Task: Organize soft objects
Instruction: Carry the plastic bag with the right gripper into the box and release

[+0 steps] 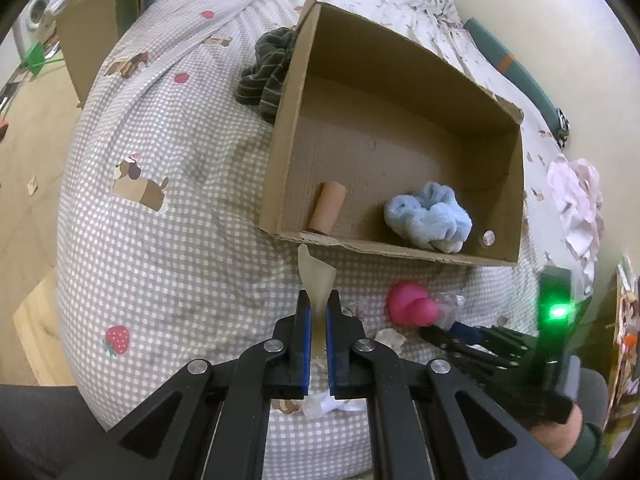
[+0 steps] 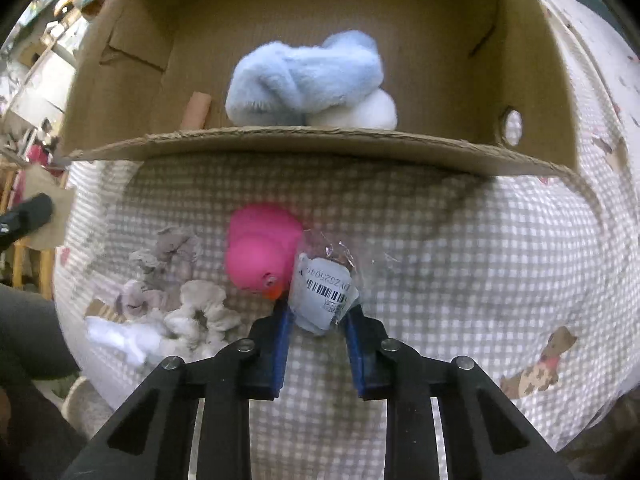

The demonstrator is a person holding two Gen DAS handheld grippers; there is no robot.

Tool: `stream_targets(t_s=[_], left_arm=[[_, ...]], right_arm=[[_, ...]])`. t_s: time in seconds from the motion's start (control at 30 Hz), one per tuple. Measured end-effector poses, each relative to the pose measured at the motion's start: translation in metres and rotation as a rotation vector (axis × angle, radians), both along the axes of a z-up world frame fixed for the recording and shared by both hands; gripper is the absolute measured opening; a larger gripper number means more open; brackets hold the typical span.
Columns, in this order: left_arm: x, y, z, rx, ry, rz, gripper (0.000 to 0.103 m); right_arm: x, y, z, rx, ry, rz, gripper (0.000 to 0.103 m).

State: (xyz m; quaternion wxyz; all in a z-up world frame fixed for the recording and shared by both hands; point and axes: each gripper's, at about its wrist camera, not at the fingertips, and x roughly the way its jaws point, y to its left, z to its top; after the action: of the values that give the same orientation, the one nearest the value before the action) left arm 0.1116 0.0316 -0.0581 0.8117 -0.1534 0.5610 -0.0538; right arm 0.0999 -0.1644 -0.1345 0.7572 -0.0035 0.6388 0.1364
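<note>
My left gripper [image 1: 318, 302] is shut on a thin beige rubbery piece [image 1: 315, 276] and holds it just before the near wall of the cardboard box [image 1: 360, 245]. The box holds a light blue plush cloth [image 1: 430, 216] and a tan roll [image 1: 328, 207]. My right gripper [image 2: 318, 312] is shut on a clear plastic packet with a barcode label [image 2: 324, 290], next to a pink rubber duck [image 2: 260, 254] on the checked bedding. The same duck [image 1: 410, 305] and the right gripper [image 1: 456, 330] show in the left wrist view.
Grey and white scrunchies [image 2: 192, 312] lie left of the duck. A dark striped cloth [image 1: 266, 72] lies at the box's far left corner. Pink-white fabric [image 1: 578, 204] lies right of the box. The bed edge and wooden floor [image 1: 28, 168] are at left.
</note>
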Motion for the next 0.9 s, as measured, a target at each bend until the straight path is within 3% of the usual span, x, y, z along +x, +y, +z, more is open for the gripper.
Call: stream_targets(t_s=[0.27,0.47,0.63,0.9], left_arm=[[-0.002,-0.002,-0.002,0.042,-0.009,0.002,0.006],[-0.006,-0.007,-0.004,0.103,-0.017,-0.022,0.006],[-0.011,-0.005,-0.007,0.098,-0.015,-0.018,0.006],[-0.017,-0.009,-0.001,0.154,-0.052,-0.015,0.006]], right_arm=[[-0.031,-0.029,0.034,0.075,-0.058,0.004,0.027],[-0.045,-0.035,0.043,0.098,-0.079,0.002,0.027],[-0.035,-0.024,0.045,0.096,-0.103,0.006,0.027],[-0.037,-0.026,0.064,0.13,-0.154,0.007,0.027]])
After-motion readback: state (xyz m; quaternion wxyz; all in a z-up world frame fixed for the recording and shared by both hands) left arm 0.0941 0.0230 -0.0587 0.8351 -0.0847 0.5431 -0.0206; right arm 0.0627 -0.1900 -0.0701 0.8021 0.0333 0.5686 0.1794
